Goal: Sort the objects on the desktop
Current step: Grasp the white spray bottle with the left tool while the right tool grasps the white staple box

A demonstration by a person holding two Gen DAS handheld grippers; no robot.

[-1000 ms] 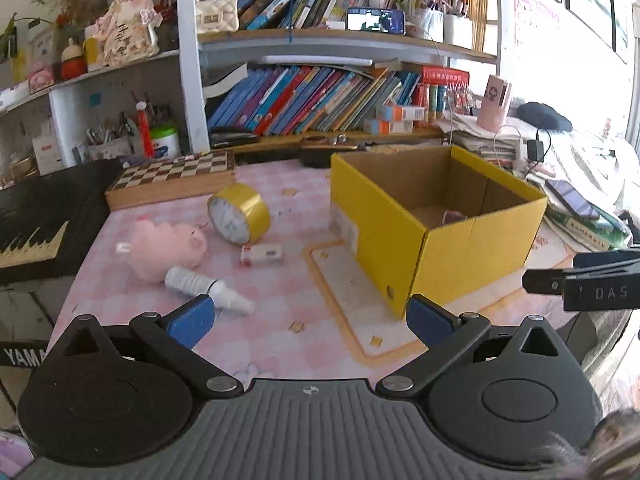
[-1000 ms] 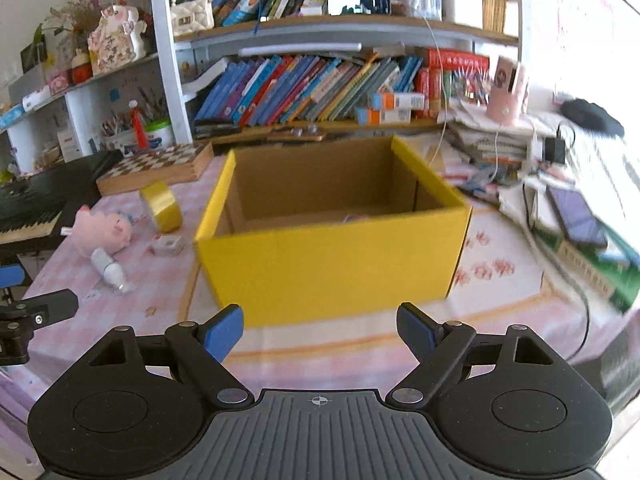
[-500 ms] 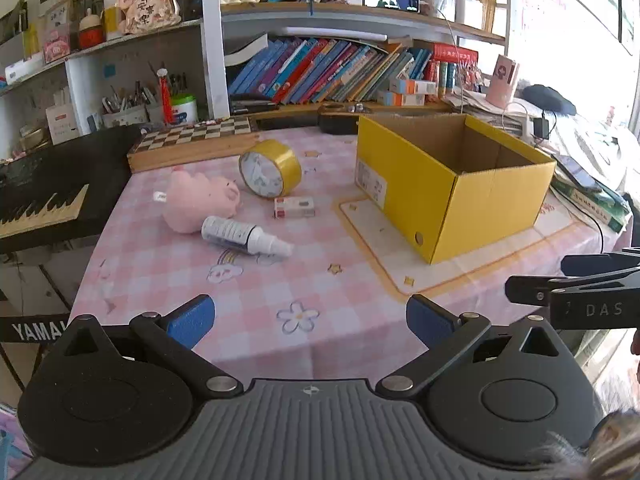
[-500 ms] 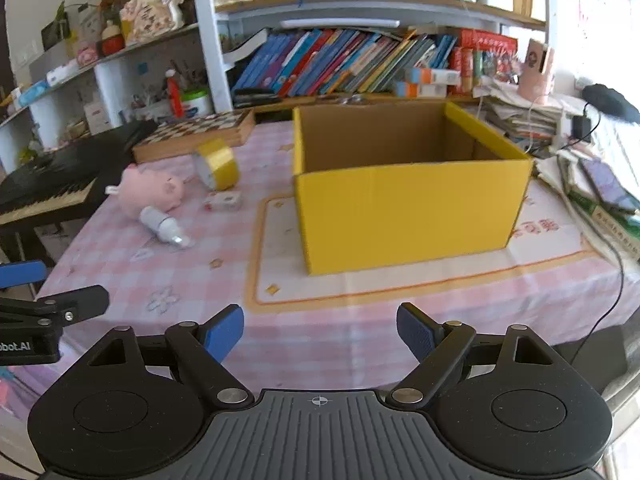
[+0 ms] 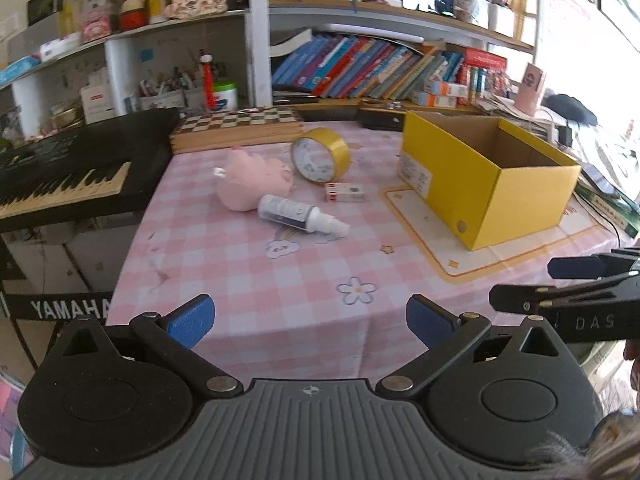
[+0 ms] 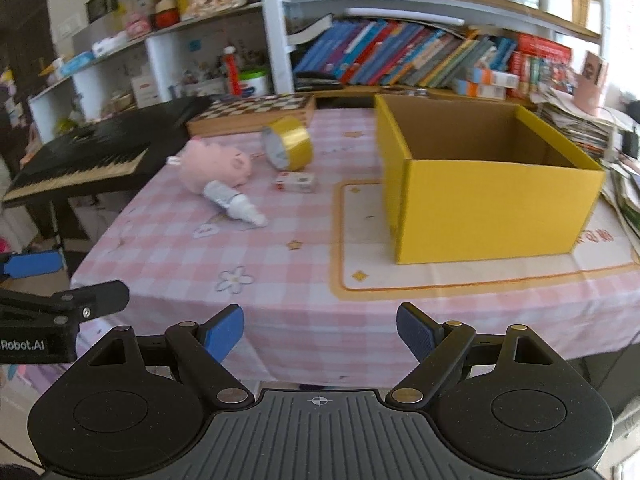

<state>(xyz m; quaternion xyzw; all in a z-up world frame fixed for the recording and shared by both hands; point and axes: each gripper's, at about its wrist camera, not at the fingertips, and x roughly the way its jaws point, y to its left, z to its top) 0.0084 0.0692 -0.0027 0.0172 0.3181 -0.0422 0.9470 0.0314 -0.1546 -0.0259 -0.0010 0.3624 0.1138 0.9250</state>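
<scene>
Ahead and slightly left of the wide, empty left claw [image 5: 307,316], the white plastic spray bottle [image 5: 298,214] lies crosswise, nearer it than the right claw [image 6: 320,330].

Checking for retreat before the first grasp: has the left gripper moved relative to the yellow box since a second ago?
Yes. The left gripper has pulled back from the yellow box, which now sits farther away and smaller in its view, with more tablecloth showing between them.
</scene>
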